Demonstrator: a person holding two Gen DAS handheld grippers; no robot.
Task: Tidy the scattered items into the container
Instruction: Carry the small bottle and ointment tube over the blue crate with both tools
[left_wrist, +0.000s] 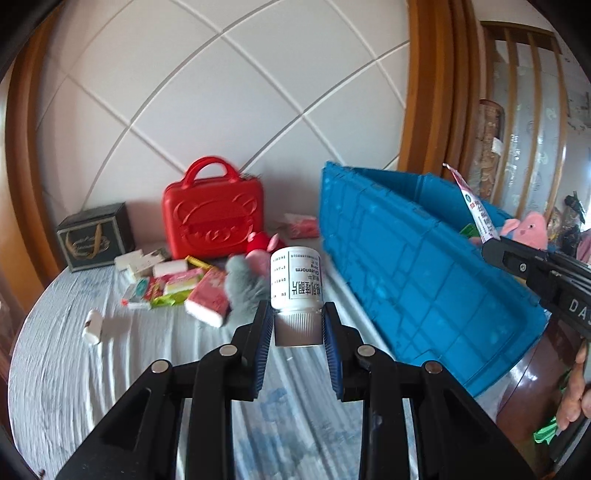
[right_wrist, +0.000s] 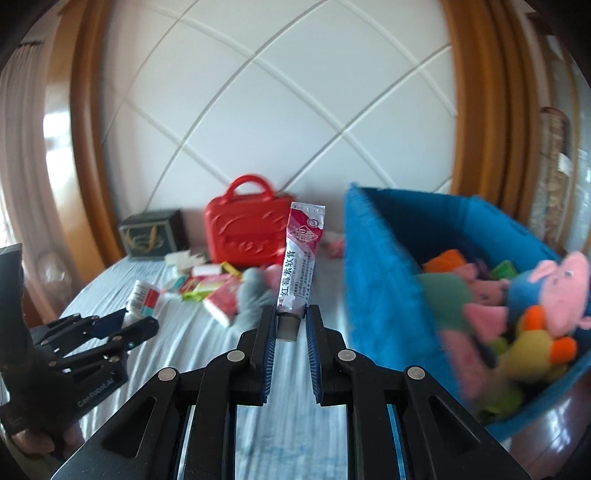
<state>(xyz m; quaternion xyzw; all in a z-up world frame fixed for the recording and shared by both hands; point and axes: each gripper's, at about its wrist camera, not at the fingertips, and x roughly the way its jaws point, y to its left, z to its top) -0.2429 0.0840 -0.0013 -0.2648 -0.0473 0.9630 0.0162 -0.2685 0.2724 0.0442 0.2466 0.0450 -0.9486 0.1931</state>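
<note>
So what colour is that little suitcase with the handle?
The suitcase is bright red all over, handle included. The left wrist view shows it best.

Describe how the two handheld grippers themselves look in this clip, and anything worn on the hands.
Both are matte black linkage grippers with round silver pivot pins and blue ribbed pads on the fingers. The left gripper shows pale "GenRobot.AI" lettering on its body in the right wrist view, and the hand holding it wears a dark glove. The right gripper bears white letters "DA" on its side. No cables are visible.

The left gripper (left_wrist: 297, 325) and the right gripper (right_wrist: 291, 325) both point slightly downward over the bed, fingers clamped, each hand-held.
</note>
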